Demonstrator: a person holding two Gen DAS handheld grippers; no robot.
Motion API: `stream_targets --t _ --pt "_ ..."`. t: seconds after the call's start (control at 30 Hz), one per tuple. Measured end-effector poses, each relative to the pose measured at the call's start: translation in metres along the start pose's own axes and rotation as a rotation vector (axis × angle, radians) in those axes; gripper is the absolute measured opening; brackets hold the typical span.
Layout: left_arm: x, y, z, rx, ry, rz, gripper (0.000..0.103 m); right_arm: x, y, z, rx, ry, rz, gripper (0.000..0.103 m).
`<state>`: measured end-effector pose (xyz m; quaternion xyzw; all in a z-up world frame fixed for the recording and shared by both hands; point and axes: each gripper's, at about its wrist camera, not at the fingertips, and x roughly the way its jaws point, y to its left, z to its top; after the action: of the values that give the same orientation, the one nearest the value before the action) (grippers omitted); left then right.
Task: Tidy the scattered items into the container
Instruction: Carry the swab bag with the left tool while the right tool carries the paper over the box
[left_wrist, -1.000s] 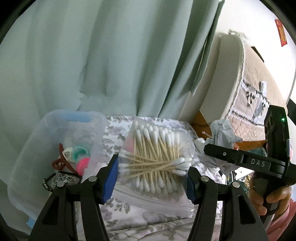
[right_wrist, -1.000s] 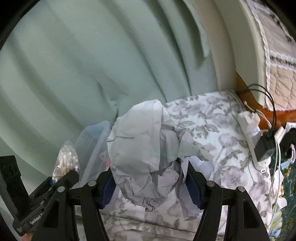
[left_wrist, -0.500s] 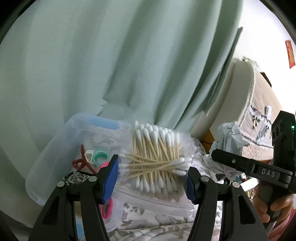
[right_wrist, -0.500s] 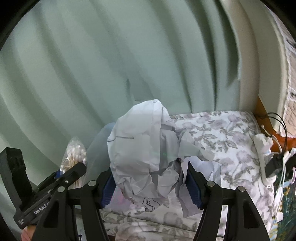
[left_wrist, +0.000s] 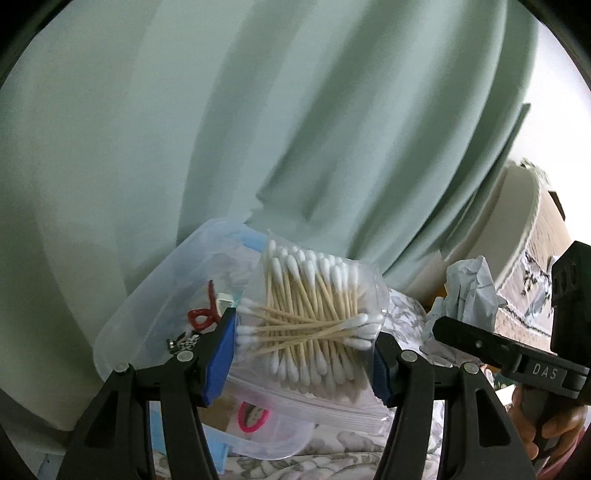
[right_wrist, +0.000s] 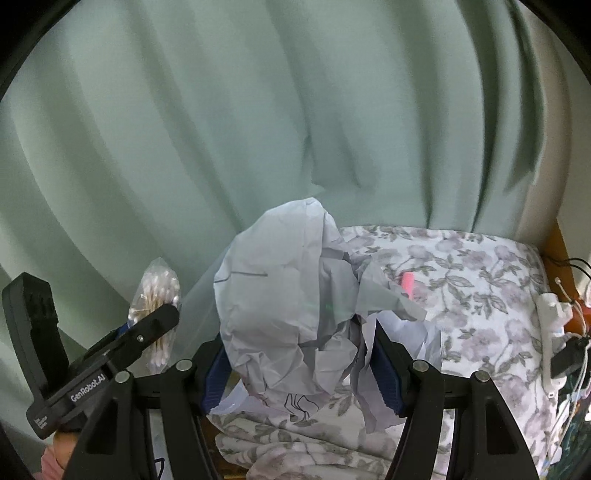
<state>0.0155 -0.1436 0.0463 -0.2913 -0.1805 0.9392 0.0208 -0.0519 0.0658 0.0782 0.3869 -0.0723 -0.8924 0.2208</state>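
My left gripper is shut on a clear zip bag of cotton swabs and holds it above the right part of a clear plastic container. The container holds a red clip, a pink hair tie and other small items. My right gripper is shut on a crumpled ball of white paper, held above the floral cloth. The paper also shows in the left wrist view, right of the swab bag. The swab bag also shows in the right wrist view.
A pale green curtain hangs close behind. The floral cloth covers the surface, with a small pink item on it. A white power strip with cables lies at the right edge. A padded headboard stands at right.
Both grippers have moved left and tilted up with their loads. The swab bag now hangs over the container instead of the cloth to its right. The paper ball has followed.
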Motion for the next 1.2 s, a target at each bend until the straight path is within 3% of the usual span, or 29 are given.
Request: stream_targets --t 0.6,1.2 --pt "0.019 0.058 -0.006 -0.126 0.042 0.053 0.064 0.063 0.051 0.0 -0.102 0.126 0.04 0.07" --pt "0.057 0.081 -0.011 -0.186 0.131 0.086 0.064 0.118 0.064 -0.01 -0.123 0.255 0.062 0.07"
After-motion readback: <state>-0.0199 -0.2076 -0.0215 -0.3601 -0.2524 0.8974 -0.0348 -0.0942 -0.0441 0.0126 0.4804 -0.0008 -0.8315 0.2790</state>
